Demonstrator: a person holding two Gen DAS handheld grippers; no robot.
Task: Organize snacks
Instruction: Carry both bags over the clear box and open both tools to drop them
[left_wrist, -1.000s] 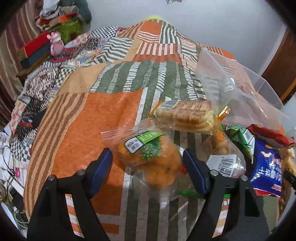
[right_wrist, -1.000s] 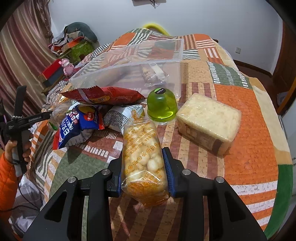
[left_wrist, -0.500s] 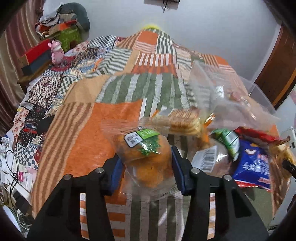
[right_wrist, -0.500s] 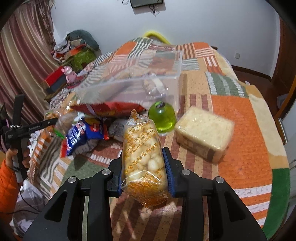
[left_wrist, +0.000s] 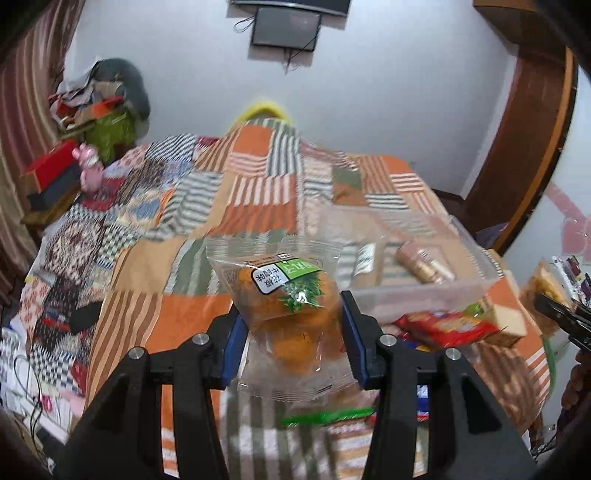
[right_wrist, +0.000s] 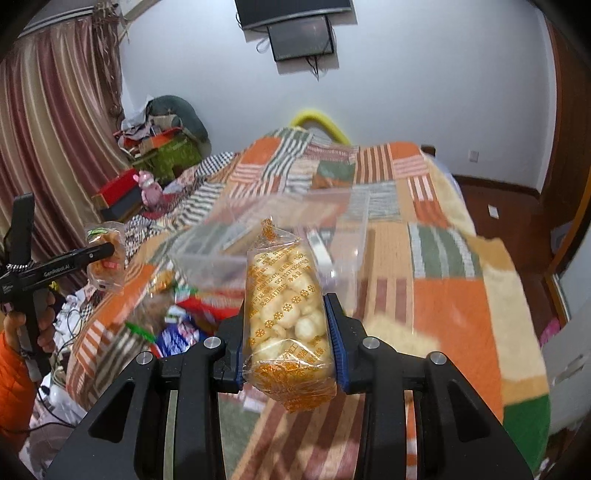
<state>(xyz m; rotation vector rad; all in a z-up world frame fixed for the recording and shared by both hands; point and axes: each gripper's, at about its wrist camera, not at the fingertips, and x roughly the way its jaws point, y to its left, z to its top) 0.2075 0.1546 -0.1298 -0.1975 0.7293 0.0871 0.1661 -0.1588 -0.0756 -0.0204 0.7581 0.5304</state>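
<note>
Left claw (left_wrist: 293, 341) clamped on clear bag of orange snacks (left_wrist: 291, 306), bag upright, lifted off quilt (left_wrist: 155, 325). Clear bin (left_wrist: 424, 291) lies far-right of it, close. Right claw (right_wrist: 289, 345) clamped on tall bag of pale puffs (right_wrist: 286, 314), long axis upright. Bin (right_wrist: 280, 236) straight ahead, slightly left. Left claw judged nearer to bin.

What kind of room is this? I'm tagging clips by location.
Most likely a bedroom: a bed under a patchwork quilt, striped curtains, and a wall-mounted screen.
</note>
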